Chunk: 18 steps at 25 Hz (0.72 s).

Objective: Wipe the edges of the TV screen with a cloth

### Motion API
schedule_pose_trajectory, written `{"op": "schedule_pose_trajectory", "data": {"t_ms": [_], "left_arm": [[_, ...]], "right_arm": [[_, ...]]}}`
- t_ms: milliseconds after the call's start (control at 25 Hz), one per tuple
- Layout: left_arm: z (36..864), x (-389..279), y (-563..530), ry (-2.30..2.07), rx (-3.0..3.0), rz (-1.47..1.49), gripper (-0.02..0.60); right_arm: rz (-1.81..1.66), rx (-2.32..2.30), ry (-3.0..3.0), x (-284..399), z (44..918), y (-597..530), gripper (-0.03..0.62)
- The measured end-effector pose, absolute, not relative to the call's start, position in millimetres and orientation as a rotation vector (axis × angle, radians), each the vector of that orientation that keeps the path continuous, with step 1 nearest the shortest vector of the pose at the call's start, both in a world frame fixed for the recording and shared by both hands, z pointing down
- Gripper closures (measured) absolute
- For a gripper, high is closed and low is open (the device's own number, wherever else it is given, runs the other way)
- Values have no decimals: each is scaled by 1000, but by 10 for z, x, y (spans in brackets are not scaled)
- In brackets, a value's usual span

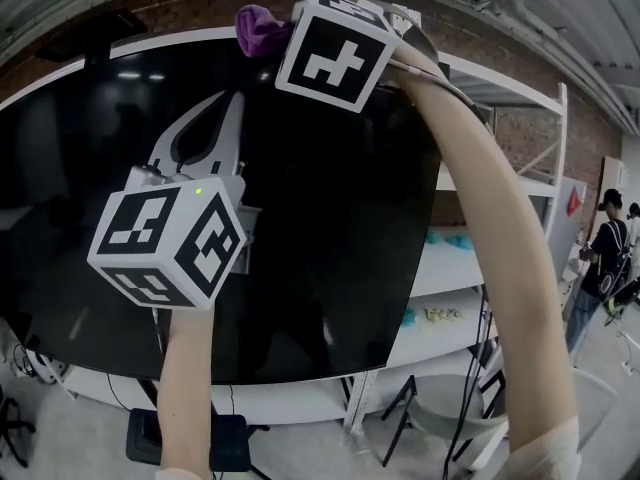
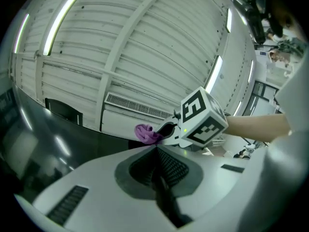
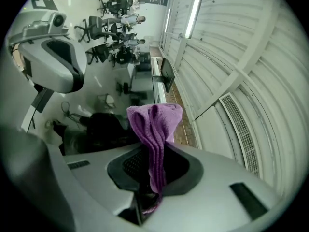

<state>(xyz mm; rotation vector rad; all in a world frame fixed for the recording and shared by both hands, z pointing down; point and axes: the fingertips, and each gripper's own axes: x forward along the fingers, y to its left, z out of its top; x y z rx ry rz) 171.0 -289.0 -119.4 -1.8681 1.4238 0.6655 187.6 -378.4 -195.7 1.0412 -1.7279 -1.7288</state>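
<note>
A big black TV screen (image 1: 330, 228) with a white frame fills the head view. My right gripper (image 1: 283, 28) is raised to the TV's top edge and is shut on a purple cloth (image 1: 258, 28), which bunches out beyond the jaws at the frame. In the right gripper view the cloth (image 3: 154, 129) stands folded between the jaws. My left gripper (image 1: 232, 103) is held in front of the screen's left half, pointing up, shut with nothing in it. In the left gripper view the closed jaws point toward the cloth (image 2: 147, 133) and the right gripper's marker cube (image 2: 203, 117).
White shelving (image 1: 500, 188) with small teal items (image 1: 445, 238) stands right of the TV. A person (image 1: 605, 258) is at the far right. A round seat (image 1: 440, 418) and a dark box (image 1: 190, 438) sit below the screen. The ribbed ceiling (image 2: 145, 57) is overhead.
</note>
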Motion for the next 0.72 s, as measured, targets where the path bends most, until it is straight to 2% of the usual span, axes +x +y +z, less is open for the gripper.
{"op": "schedule_pose_trajectory", "data": {"t_ms": [120, 280, 720], "left_arm": [[-1131, 2314, -2992, 1457, -1849, 643, 568], [-976, 2763, -3082, 1544, -1780, 576, 568], [-842, 3360, -3226, 1730, -1656, 476, 568]], "right_arm": [[-1805, 1008, -1681, 2291, -1950, -3852, 537], [-1914, 980, -1618, 2510, -1903, -3926, 537], [-1980, 993, -1643, 3180, -1941, -4161, 537]]}}
